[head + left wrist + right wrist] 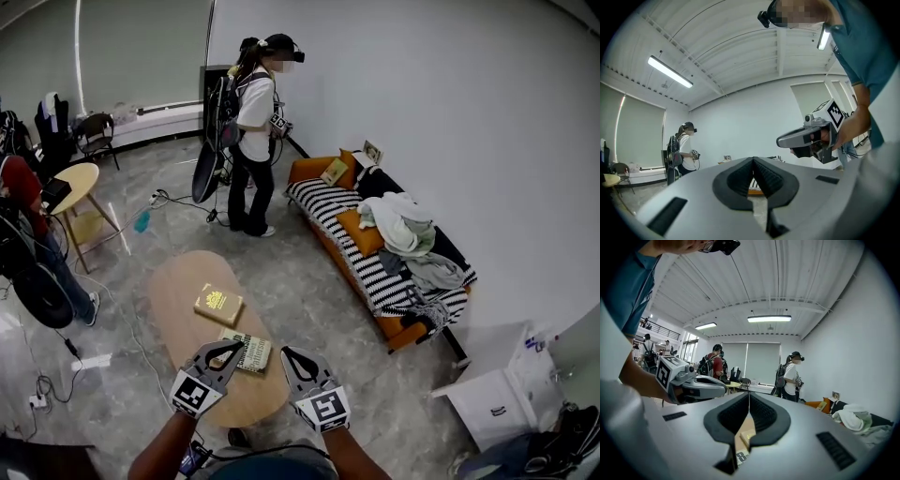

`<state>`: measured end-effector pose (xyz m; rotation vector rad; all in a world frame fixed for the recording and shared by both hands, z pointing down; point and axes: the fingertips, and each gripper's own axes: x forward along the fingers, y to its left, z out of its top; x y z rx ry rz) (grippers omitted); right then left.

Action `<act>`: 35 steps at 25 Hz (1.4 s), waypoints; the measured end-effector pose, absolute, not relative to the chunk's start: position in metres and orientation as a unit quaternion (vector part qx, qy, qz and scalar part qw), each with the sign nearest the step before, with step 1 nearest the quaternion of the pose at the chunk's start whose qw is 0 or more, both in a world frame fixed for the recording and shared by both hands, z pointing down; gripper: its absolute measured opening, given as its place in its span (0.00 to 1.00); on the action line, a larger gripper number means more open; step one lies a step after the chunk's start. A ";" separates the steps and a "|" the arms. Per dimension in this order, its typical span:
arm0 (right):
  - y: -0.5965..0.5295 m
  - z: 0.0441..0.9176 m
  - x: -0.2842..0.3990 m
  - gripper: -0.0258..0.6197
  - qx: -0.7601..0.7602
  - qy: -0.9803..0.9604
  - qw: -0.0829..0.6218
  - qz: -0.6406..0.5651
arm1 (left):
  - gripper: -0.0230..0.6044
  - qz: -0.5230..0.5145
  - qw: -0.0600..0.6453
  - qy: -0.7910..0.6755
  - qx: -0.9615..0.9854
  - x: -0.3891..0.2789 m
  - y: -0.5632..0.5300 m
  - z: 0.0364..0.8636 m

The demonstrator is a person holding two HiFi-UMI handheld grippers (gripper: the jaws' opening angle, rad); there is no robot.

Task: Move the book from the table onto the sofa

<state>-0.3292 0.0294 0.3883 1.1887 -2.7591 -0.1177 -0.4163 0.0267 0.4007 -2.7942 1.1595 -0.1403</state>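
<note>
Wooden oval table [178, 291] viewed from above, a yellow book [217, 304] and a striped book [253, 354] laid on it, left gripper [232, 349] and right gripper [287, 354] both clenched on nothing, held over the table's near end, orange sofa [306, 171] strewn with clothes [403, 225] well apart.

White walls [450, 84], grey marbled floor [314, 267]

A tan wooden table [178, 291] holds a mustard-yellow book [217, 304] bearing a gold emblem. At the table's five o'clock lies a pale book [247, 352] with fine dark stripes. At three o'clock, an orange sofa [309, 171] wears a black-and-white striped cover [328, 206]. The left gripper [234, 349] and right gripper [287, 355] are grey, with black-and-white square markers.
</note>
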 end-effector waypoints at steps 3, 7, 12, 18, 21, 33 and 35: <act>0.019 0.402 -0.337 0.06 0.396 -0.915 0.076 -0.029 | 0.04 -0.047 0.040 0.384 -0.921 -0.424 0.015 0.415; -0.002 0.425 -0.345 0.06 0.400 -0.912 0.085 -0.020 | 0.04 -0.057 0.028 0.388 -0.919 -0.435 -0.006 0.440; -0.027 0.455 -0.349 0.06 0.397 -0.912 0.100 -0.006 | 0.04 -0.079 -0.001 0.396 -0.915 -0.443 -0.031 0.474; -0.060 0.503 -0.346 0.06 0.392 -0.912 0.117 0.015 | 0.04 -0.112 -0.041 0.411 -0.904 -0.452 -0.064 0.530; -0.074 0.531 -0.346 0.06 0.390 -0.911 0.128 0.035 | 0.04 -0.133 -0.067 0.416 -0.897 -0.458 -0.077 0.561; -0.131 0.648 -0.346 0.11 0.370 -0.907 0.173 0.106 | 0.19 -0.199 -0.190 0.442 -0.854 -0.480 -0.119 0.702; -0.138 0.674 -0.347 0.15 0.366 -0.904 0.185 0.122 | 0.22 -0.210 -0.206 0.443 -0.847 -0.483 -0.124 0.727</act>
